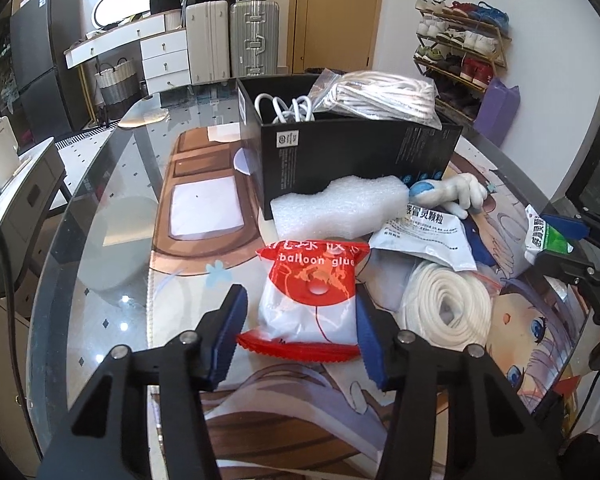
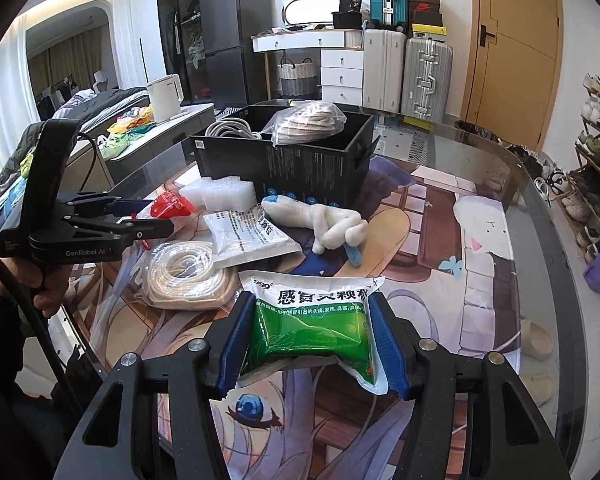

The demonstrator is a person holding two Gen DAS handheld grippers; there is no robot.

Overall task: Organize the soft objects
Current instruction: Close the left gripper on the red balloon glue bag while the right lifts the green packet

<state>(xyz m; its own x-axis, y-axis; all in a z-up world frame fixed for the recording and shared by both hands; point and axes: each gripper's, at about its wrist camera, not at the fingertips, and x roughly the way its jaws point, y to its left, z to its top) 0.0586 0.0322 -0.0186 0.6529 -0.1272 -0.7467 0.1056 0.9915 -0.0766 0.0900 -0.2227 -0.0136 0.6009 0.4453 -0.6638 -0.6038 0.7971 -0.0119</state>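
The left gripper (image 1: pixel 300 332) straddles the red-and-white bag (image 1: pixel 312 300), its fingers wide and only the right one touching, lined up for a grab. At its 12 o'clock waits the black box (image 1: pixel 356 156) (rope and cable already inside). The right gripper (image 2: pixel 312 344) pinches the green packet (image 2: pixel 320 328) by both sides, raised for carrying, likely boxward.

Box (image 1: pixel 356 156) behind foam (image 1: pixel 336 210) | bagged rope (image 1: pixel 384 98) in box | glue packet (image 1: pixel 312 300) left of rope coil (image 1: pixel 446 308)
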